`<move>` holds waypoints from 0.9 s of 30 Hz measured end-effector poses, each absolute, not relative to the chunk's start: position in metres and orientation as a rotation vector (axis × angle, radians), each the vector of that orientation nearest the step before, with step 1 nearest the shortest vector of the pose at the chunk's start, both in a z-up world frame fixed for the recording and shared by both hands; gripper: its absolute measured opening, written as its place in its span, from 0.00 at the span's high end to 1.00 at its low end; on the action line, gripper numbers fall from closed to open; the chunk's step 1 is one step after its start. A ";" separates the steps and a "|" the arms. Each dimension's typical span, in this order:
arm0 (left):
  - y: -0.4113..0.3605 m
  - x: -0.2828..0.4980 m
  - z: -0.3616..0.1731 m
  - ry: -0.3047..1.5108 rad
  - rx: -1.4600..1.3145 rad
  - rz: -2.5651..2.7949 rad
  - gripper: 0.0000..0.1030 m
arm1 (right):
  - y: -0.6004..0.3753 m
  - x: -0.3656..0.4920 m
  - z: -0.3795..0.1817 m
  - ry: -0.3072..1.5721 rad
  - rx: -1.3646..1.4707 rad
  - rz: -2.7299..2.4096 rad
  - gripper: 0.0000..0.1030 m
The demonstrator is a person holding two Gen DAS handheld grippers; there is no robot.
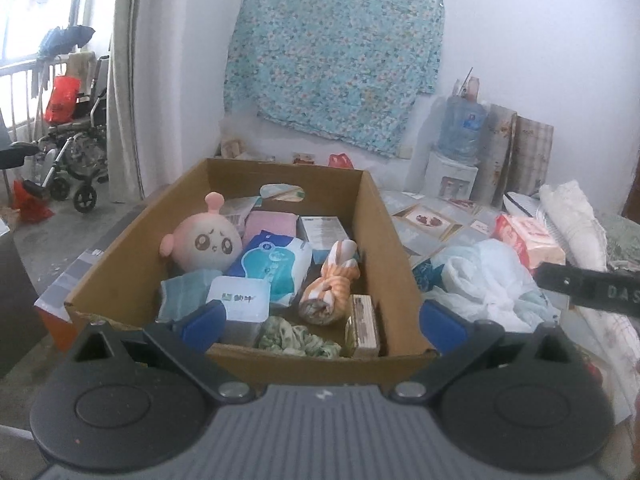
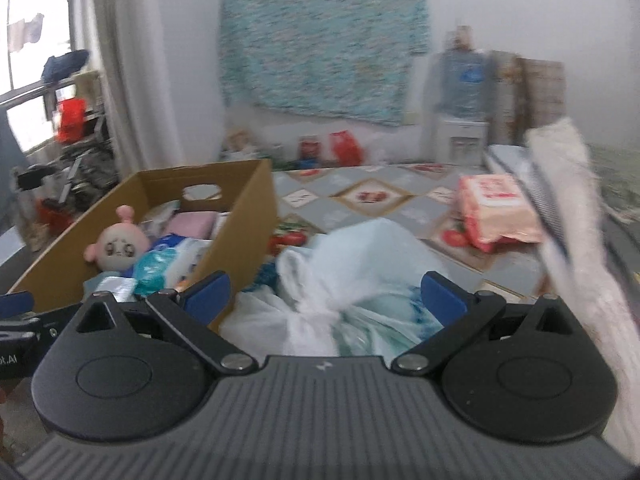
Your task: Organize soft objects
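Cardboard box (image 1: 384, 236) holds a pink plush (image 1: 204, 242) among tissue packs (image 1: 276, 266).

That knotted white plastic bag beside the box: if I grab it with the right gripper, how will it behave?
The bag looks thin and crumpled, so it will likely sag and deform, not hold shape. It seems stuffed with soft blue-white material, so probably light for its bulk. The film may slip between the pads; the twisted knot looks the surest hold. The right gripper stands open over it.
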State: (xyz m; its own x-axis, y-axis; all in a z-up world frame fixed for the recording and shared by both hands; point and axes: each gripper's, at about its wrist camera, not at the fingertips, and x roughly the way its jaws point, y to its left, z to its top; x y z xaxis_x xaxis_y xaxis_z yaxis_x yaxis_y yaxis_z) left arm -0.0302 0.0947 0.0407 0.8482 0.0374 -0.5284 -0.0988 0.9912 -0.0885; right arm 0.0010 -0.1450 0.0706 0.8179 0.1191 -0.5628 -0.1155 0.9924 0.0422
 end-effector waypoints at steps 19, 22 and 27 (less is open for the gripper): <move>0.111 -0.036 0.029 0.615 -0.165 0.081 0.00 | -0.176 0.033 -0.039 0.925 0.185 0.208 0.01; 0.113 -0.035 0.030 0.604 -0.151 0.094 0.00 | -0.176 0.070 -0.051 0.919 0.194 0.180 0.01; 0.114 -0.027 0.028 0.621 -0.136 0.093 0.00 | -0.170 0.111 -0.051 0.910 0.215 0.175 0.01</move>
